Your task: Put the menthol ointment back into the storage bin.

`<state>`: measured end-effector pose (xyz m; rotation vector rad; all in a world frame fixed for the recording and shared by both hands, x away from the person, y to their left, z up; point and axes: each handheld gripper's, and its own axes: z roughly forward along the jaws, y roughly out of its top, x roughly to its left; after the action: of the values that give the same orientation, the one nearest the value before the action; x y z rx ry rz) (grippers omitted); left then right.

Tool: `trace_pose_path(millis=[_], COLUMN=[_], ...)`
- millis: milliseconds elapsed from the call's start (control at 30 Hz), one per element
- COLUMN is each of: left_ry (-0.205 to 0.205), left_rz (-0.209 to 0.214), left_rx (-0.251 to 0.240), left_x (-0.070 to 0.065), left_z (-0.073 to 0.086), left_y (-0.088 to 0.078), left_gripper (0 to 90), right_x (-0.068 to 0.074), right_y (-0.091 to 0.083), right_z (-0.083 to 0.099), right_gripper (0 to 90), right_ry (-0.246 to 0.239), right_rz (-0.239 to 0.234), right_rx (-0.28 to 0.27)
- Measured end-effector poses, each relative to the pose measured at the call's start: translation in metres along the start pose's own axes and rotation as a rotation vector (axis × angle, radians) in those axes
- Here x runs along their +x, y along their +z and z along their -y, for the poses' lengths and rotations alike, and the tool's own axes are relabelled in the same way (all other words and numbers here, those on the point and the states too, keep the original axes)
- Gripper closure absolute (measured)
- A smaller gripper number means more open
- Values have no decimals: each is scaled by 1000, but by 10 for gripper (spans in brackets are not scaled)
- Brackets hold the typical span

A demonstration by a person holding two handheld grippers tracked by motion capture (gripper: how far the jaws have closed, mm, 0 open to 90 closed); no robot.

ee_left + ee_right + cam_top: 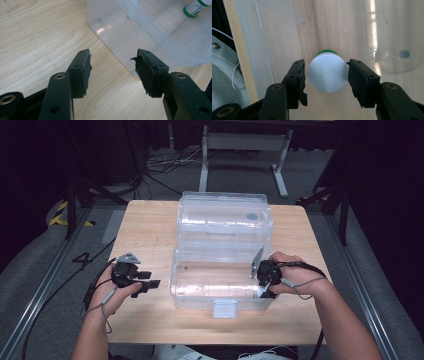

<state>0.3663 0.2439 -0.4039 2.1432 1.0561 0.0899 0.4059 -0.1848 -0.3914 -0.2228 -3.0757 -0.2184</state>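
Observation:
A clear plastic box [200,300] stands open mid-table, its lid [225,215] tipped back. Inside it, at the front right corner, a small white bottle [328,73] with a green band stands on the box floor; through the wall it is the white bottle [196,6]. My right gripper [325,66] reaches down into the box [274,37] with its jaws either side of the bottle's cap, a thin gap on the left side. From above, the right gripper [263,290] sits at that corner. My left gripper [150,280] rests open and empty on the table left of the box [120,32].
The box's front latch [224,309] hangs over the wooden table [150,230] near its front edge. Beyond the table's far edge are a metal frame [245,150] and cables on a grey floor. Bare wood lies left and right of the box.

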Motion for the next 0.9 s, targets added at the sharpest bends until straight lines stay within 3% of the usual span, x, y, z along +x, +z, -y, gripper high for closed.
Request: trace_pose_path(millis=[167,533,767,900], left_ry=[15,71,106,110], left_rz=[9,59,85,97], left_rx=[-4,-26,-34,-44], left_x=[-5,-18,-26,-30], left_z=[-4,-17,-21,-22], left_y=[0,2,0,-2], left_gripper=[464,465,465,465], right_x=[3,2,2,1], right_y=[-10,-44,-63,-73], right_z=[5,23,26,24], right_gripper=[491,500,499,500], right_ry=[23,88,121,140], right_rz=[1,77,72,85], right_rx=[-64,-296,-427,-469])
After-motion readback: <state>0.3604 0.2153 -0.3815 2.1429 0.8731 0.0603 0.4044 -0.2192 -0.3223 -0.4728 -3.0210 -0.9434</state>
